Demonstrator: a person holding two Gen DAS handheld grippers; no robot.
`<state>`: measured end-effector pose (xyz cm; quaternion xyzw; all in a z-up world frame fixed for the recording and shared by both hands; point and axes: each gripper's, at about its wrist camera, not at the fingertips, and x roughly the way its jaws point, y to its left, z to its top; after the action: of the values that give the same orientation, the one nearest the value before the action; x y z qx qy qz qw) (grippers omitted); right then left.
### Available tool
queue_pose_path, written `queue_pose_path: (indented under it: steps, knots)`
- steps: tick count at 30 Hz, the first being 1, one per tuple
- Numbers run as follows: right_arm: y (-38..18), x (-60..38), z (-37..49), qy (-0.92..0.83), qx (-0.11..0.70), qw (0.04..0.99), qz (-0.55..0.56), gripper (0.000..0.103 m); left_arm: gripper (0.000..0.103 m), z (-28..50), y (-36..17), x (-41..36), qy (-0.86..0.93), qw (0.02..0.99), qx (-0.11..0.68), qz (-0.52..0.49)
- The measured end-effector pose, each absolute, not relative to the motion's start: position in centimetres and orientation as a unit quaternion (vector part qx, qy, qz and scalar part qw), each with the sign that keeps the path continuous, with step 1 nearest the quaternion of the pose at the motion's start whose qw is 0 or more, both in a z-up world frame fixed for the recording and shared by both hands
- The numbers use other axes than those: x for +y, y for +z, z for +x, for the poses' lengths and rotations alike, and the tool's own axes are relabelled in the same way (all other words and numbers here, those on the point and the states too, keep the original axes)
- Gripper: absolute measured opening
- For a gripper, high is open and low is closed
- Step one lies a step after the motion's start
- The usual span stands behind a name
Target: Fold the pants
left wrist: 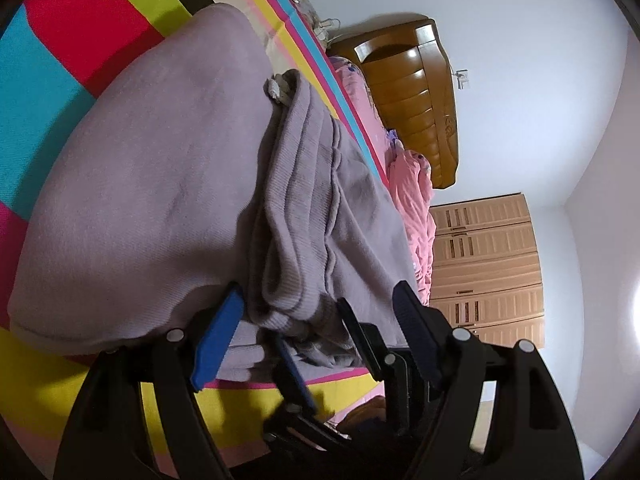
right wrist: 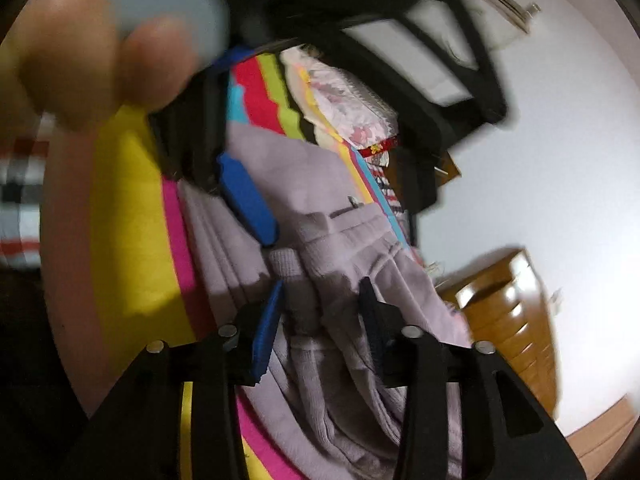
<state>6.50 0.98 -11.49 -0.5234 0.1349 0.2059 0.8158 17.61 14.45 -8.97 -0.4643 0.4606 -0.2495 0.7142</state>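
Pants [left wrist: 160, 184] on bed: left fingers [left wrist: 218, 336] wide, right fingers [right wrist: 266, 332] straddling fabric.

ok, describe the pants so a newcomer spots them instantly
Find the bed with the bright striped sheet. On it lies a folded mauve-grey garment, the pants, ribbed waistband nearest the camera. The pink bedding beyond is brighter and crumpled; the pants are dull and smooth.

No readable text, labels — none legible
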Motion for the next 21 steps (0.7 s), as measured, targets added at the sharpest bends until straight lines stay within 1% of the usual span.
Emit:
queue_pose_path:
  steps: [1,4,6,8,11,13,16,18,19,20,21]
  knots:
    - [-12.1,1.1,6.1,0.199,0.124,0.808,-0.54,0.044,0.077,17.7,-9.0,14.4,-0.252,0.714,0.46,-0.464]
    - [-12.2,1.0,6.3,0.204,0.11,0.807,-0.543,0.043,0.078,17.5,-9.0,14.6,-0.254,0.709,0.462,-0.468]
    - [-11.7,0.6,6.6,0.22,0.118,0.811,-0.528,0.027,0.082,17.2,-9.1,15.2,-0.261,0.709,0.463,-0.463]
    - [-10.4,-0.4,6.7,0.224,0.108,0.833,-0.495,0.024,0.084,17.2,-8.8,15.0,-0.259,0.71,0.467,-0.46]
    - [-7.7,-2.0,5.9,0.211,0.086,0.871,-0.436,0.023,0.09,17.5,-7.8,14.8,-0.269,0.709,0.46,-0.462]
    - [-6.3,-2.8,5.3,0.207,0.071,0.884,-0.413,0.023,0.09,18.4,-7.2,14.3,-0.284,0.702,0.453,-0.47]
    - [-6.1,-2.9,5.2,0.208,0.066,0.885,-0.411,0.023,0.09,20.9,-6.2,12.7,-0.311,0.693,0.453,-0.467]
    - [-6.2,-2.8,5.0,0.205,0.065,0.89,-0.403,0.026,0.084,23.0,-6.8,10.8,-0.332,0.669,0.481,-0.459]
    - [-6.3,-2.9,4.7,0.209,0.069,0.888,-0.403,0.028,0.064,23.9,-7.6,9.8,-0.325,0.66,0.503,-0.453]
    - [-6.1,-3.5,5.0,0.213,0.071,0.886,-0.405,0.041,0.045,24.2,-8.2,9.4,-0.304,0.666,0.519,-0.441]
    - [-5.9,-4.3,4.0,0.2,0.067,0.891,-0.402,0.059,0.039,24.6,-9.0,9.0,-0.28,0.675,0.537,-0.422]
